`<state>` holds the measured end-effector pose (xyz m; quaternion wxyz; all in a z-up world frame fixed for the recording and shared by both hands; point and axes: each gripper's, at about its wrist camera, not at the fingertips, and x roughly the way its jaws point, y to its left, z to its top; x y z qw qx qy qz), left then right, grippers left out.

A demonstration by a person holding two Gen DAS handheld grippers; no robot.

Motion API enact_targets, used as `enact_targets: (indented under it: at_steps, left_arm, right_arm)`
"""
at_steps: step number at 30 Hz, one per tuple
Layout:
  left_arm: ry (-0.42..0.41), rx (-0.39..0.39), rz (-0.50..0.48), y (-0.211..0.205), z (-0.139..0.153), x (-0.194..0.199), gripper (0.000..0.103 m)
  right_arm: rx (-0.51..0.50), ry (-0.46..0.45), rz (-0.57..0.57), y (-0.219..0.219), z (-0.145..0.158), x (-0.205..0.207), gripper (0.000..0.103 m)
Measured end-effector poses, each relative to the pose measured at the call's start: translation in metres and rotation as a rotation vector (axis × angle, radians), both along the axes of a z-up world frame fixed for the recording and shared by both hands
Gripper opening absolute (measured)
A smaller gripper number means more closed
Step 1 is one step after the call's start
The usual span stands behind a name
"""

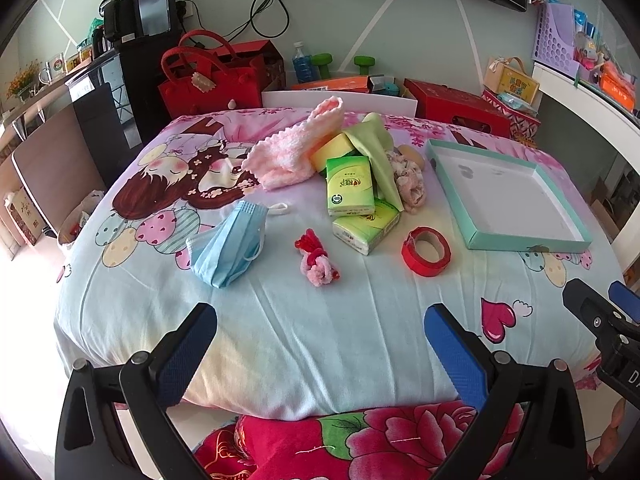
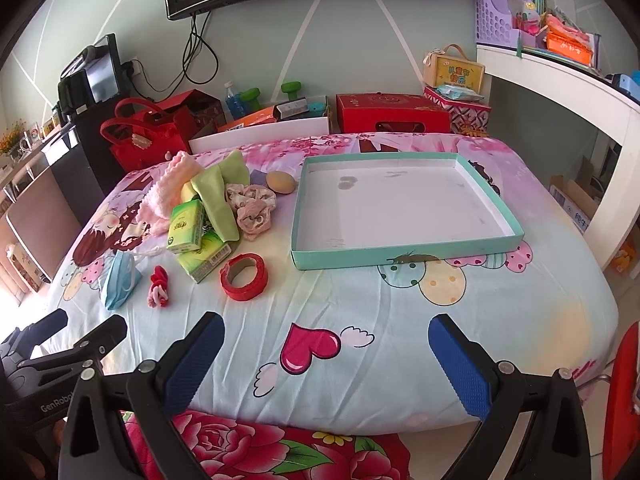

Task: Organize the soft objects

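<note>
your left gripper (image 1: 320, 320) and right gripper (image 2: 326, 330) both hang released, holding nothing, at the bed's near edge; the soft pile (image 1: 352, 160) lies left of the teal tray (image 2: 404, 258).

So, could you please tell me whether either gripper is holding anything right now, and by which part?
Nothing is held. The left gripper and the right gripper are both open above the bedsheet, with nothing between their fingers.

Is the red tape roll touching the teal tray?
Apart. In the right wrist view, bare bedsheet shows between the red tape roll and the teal tray's near wall; the left wrist view shows that gap too.
</note>
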<state>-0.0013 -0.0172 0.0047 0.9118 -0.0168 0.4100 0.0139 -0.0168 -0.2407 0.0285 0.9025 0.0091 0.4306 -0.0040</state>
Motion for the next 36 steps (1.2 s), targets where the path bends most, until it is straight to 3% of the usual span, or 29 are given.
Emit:
enact_targets:
  at_steps: [36]
  left_arm:
    - [0.003,-0.02,0.001,0.0023,0.0009,0.0009,0.103]
  right_arm:
    - [0.009,0.008,-0.006,-0.0051,0.0014,0.0016,0.103]
